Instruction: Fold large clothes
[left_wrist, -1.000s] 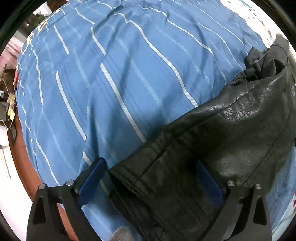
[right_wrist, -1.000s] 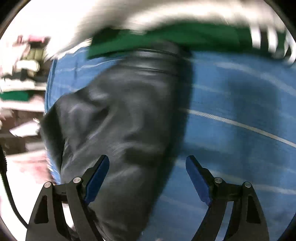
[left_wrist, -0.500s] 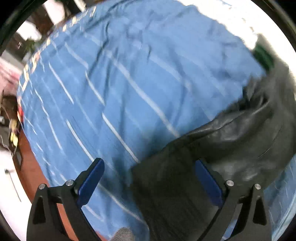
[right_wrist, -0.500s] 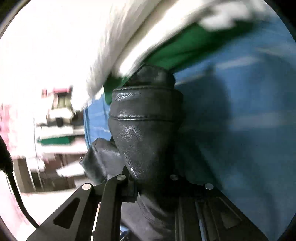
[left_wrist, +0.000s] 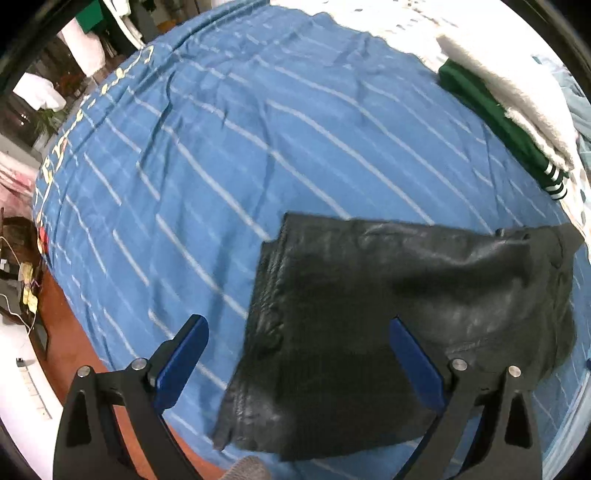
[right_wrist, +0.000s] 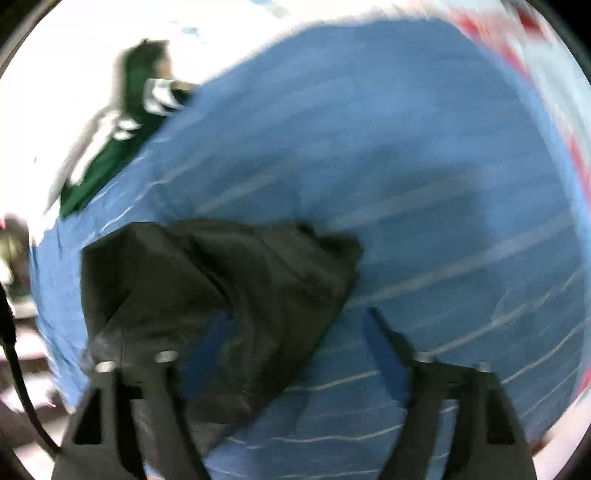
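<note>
A black leather garment (left_wrist: 399, 317) lies folded into a rough rectangle on the blue striped bedspread (left_wrist: 229, 155). My left gripper (left_wrist: 299, 347) hovers above its left part, open, with the pads clear of the leather. In the blurred right wrist view the same black garment (right_wrist: 229, 288) lies on the bedspread (right_wrist: 424, 184) below the left finger. My right gripper (right_wrist: 288, 343) is opening, its jaws wide apart, and nothing is pinched between them.
A folded pile with a green garment (left_wrist: 495, 118) under white fleece (left_wrist: 517, 88) sits at the bed's far right, and shows as the green garment (right_wrist: 122, 122) in the right wrist view. The bed's edge and reddish floor (left_wrist: 74, 332) lie at the left, with room clutter beyond.
My right gripper shut on a fold of the black garment, carried it across, then let go and opened. The garment now lies as a flat rectangle. Both grippers rose away from it.
</note>
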